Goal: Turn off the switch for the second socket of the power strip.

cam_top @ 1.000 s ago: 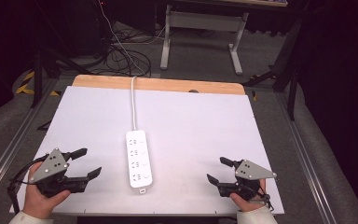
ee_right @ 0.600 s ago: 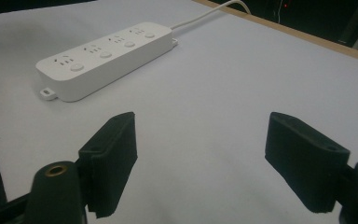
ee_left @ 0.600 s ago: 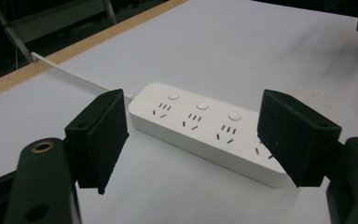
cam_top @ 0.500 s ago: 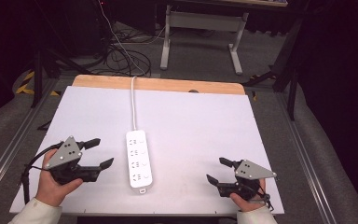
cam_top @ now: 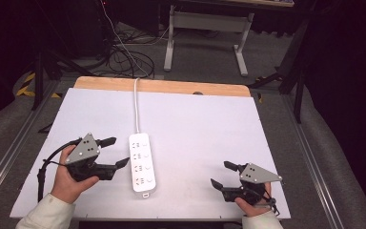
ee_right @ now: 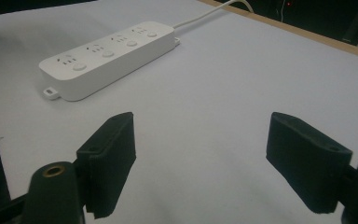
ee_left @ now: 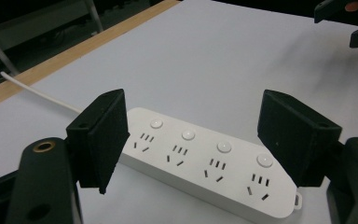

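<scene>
The left gripper (cam_top: 113, 152), its jaws wide apart and holding nothing, has moved closer to the power strip (cam_top: 141, 161) near the table's front edge, so a grasp seems next, while the right gripper (cam_top: 223, 174) waits open near the front right corner.

No readable text, labels or numbers.

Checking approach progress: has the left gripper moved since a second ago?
Yes. The left gripper has shifted rightward and slightly up-table, closing on the power strip, which lies unmoved; jaws open, nothing between them.
</scene>
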Demonstrator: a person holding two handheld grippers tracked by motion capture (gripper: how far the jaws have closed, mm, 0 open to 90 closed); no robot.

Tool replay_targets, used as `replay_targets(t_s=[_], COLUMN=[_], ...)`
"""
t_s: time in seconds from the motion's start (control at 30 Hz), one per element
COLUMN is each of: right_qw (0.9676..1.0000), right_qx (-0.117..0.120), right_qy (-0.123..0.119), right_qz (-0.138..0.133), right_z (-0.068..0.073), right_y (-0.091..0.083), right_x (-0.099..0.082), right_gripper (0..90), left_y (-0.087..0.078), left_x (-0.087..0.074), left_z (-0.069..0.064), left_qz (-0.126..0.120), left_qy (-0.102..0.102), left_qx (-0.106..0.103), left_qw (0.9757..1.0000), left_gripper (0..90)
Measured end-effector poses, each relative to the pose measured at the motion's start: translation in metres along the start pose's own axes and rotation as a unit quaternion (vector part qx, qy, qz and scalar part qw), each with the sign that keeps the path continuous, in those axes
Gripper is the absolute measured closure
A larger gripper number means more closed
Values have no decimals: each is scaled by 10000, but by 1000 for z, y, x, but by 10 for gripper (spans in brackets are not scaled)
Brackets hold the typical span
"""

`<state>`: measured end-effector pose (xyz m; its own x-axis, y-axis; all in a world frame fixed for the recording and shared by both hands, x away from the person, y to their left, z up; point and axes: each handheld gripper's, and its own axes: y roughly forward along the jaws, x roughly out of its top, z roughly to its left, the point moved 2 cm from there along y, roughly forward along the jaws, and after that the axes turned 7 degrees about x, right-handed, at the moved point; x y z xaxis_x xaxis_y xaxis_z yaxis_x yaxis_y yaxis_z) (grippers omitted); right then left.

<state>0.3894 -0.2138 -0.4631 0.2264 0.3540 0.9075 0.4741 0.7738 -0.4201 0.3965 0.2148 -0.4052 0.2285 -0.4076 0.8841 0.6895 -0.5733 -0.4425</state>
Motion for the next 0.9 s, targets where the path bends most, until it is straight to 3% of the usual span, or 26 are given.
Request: replay_targets(t_s=[0.63,0.83,0.9], right_qw=[10000,10000,10000], right_qx=[14,33,30], right_qy=[-8,2,-11], right_qz=[25,36,38], right_z=[0,-1,-1], right_y=[0,1,0], right_x=[-1,-1,-1], right_gripper=[242,237,237], left_y=[35,47,50], left_x=[7,6,5], left_z=[-3,-3,-3], left_qz=[155,159,153], left_qy=[-76,-159,-144], left_qx=[-81,-189,-133], left_qw=[9998,9996,9997], left_gripper=[279,349,357])
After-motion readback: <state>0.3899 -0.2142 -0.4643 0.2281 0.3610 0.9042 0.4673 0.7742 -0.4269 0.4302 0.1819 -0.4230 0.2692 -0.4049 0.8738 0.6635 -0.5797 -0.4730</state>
